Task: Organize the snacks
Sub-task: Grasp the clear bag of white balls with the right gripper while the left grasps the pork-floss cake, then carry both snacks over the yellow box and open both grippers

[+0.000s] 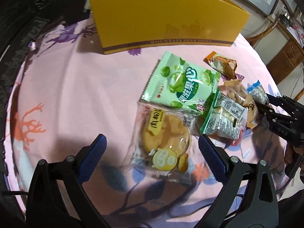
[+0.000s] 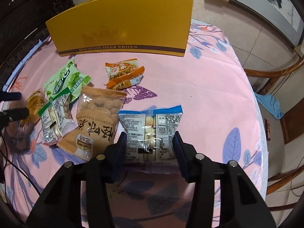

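Several snack packs lie on the pink tablecloth (image 1: 66, 95). My left gripper (image 1: 152, 144) hovers open over a clear pack holding a round yellow cake (image 1: 165, 138), one blue pad on either side and clear of it. My right gripper (image 2: 150, 142) is shut on a blue-edged pack of pale balls (image 2: 150, 125), its pads pressing both sides. Beside it lie a tan pack (image 2: 98, 117), a green-edged clear pack (image 2: 53, 121), a light green pack (image 1: 180, 79) and an orange pack (image 2: 123, 74). A yellow shoe box (image 2: 123, 30) stands at the back of the table.
The table edge curves round on the right, with wooden chairs (image 2: 275, 76) beyond it and a blue cloth (image 2: 269, 104) on one seat. Dark carved furniture (image 1: 22, 28) stands to the left. A black cable (image 2: 17, 169) trails across the cloth's near left.
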